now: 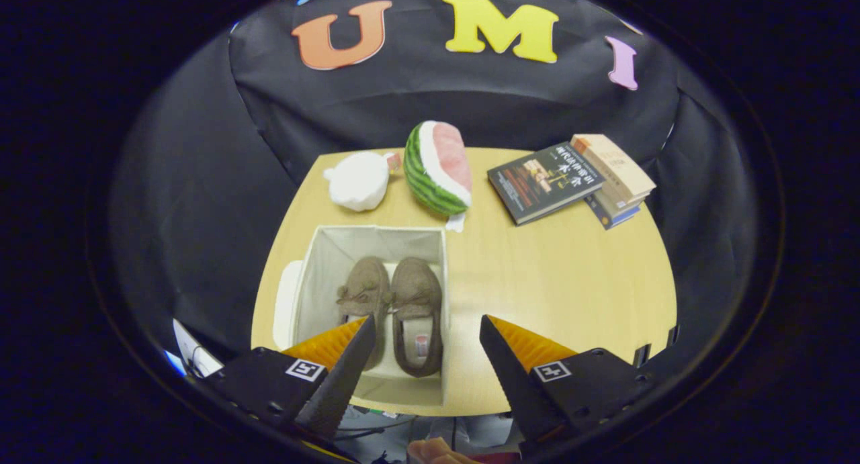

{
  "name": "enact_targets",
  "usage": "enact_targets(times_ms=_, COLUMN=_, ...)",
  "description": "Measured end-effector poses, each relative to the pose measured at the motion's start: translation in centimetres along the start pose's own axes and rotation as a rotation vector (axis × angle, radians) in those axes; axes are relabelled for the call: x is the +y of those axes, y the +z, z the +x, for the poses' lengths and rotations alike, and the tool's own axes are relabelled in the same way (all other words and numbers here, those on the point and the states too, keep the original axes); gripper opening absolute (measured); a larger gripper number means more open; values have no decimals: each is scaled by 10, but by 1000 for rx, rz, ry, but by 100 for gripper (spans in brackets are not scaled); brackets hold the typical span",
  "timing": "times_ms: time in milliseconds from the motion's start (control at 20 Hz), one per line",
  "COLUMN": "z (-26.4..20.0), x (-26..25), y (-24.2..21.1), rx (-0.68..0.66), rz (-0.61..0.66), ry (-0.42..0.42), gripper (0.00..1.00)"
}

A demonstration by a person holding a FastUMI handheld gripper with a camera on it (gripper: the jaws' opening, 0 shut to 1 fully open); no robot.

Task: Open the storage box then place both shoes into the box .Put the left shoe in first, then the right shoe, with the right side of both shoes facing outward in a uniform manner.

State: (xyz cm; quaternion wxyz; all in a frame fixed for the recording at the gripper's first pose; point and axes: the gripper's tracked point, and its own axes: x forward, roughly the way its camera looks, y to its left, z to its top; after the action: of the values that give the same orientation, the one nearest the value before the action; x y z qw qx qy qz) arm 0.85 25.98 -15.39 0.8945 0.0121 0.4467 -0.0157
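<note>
gripper open, holding nothing, above the table. both shoes lie side by side in the open box. risk: dropping lower could nudge the soft box wall.

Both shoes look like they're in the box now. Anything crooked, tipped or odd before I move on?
Nothing stands out. Both shoes lie side by side, sole down and parallel, inside the open storage box. The gripper is open above the box's near edge, holding nothing.

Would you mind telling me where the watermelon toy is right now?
The watermelon toy stands on the table's far side, just beyond the storage box, between the white plush and the books.
</note>
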Motion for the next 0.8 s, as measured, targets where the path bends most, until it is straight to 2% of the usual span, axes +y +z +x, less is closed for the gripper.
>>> enact_targets(times_ms=450, z=-97, x=-119, y=45, rx=-411, rz=-3, ry=-107, gripper=96)
enact_targets(times_ms=800, z=-181, x=-170, y=51, rx=-683, rz=63, ry=-47, gripper=96)
